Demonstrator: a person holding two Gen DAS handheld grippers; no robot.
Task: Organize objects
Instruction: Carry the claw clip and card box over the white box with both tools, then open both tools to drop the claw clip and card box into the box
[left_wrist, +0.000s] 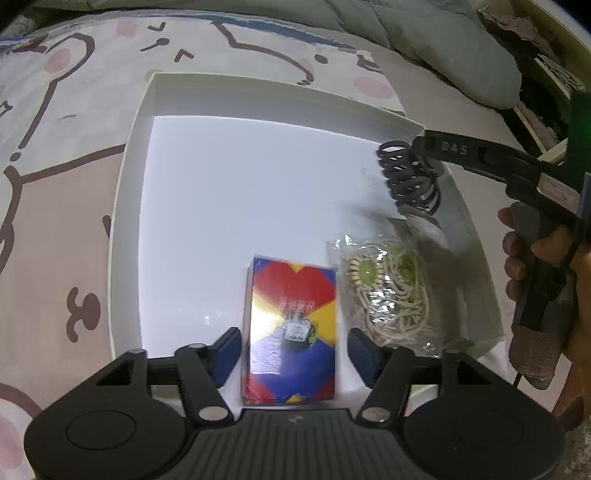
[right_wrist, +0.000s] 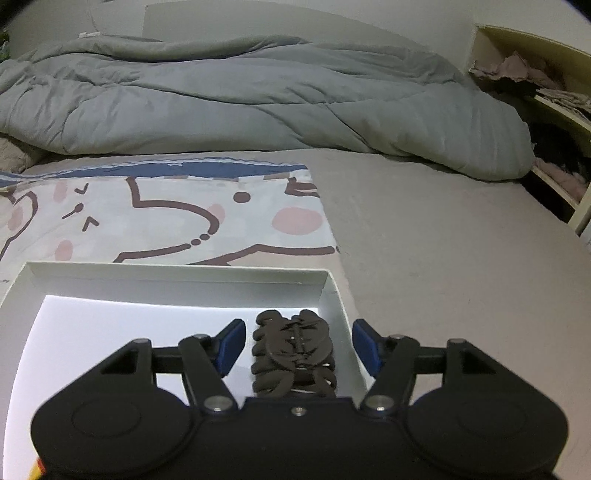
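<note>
Card box (left_wrist: 291, 332) sits loose between your left gripper's (left_wrist: 293, 350) parted jaws; right gripper (right_wrist: 299, 350), jaws apart, straddles the dark coil (right_wrist: 293, 356) at three o'clock in the tray (left_wrist: 125, 206). Three items in.

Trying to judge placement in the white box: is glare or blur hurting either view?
Left wrist view: the white box floor is blown out, the card box wrap shows glare, and the black coil bundle is motion-smeared. Right wrist view: the floor is overexposed too, the bundle slightly soft; fisheye bends both.
</note>
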